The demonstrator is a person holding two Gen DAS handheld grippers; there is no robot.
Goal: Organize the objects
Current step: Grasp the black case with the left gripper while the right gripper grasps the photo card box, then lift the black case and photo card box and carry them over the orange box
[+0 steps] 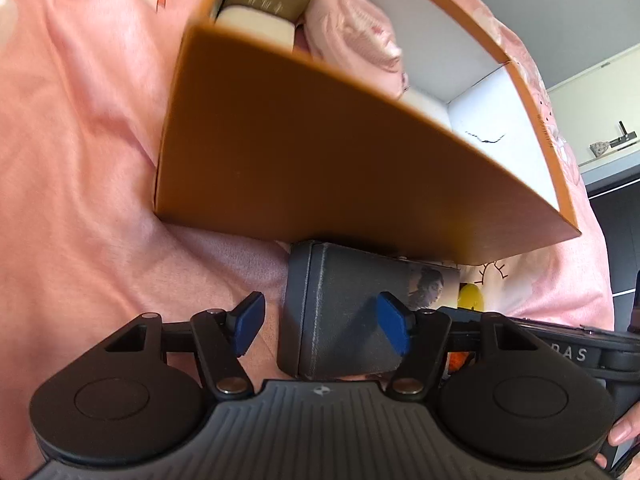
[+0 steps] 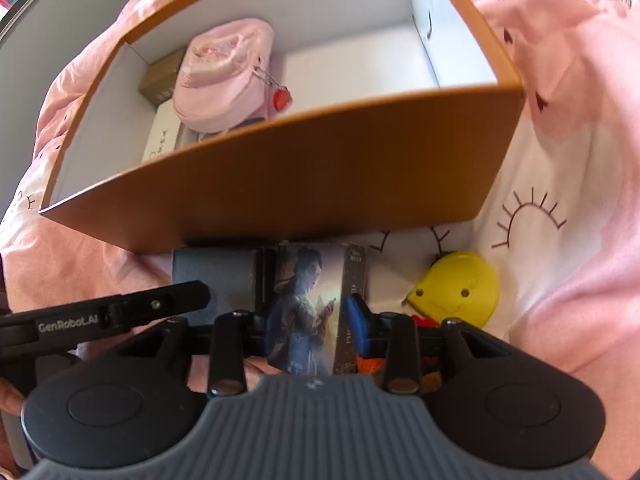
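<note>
Lying on a pink bedspread (image 2: 568,92): dark illustrated box (image 2: 308,308), at 6 o'clock of the orange carton (image 2: 304,176). Left gripper (image 1: 324,320) spread wide, pads clear of the box. Right gripper (image 2: 308,320) half closed, clamping the box. Carton holds pink pouch (image 2: 224,76). Yellow smiley toy (image 2: 456,288) at 3 o'clock of the box.

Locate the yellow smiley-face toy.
In the right wrist view, the yellow smiley-face toy lies on the pink bedspread, right of the illustrated box, before the orange cardboard box.
</note>
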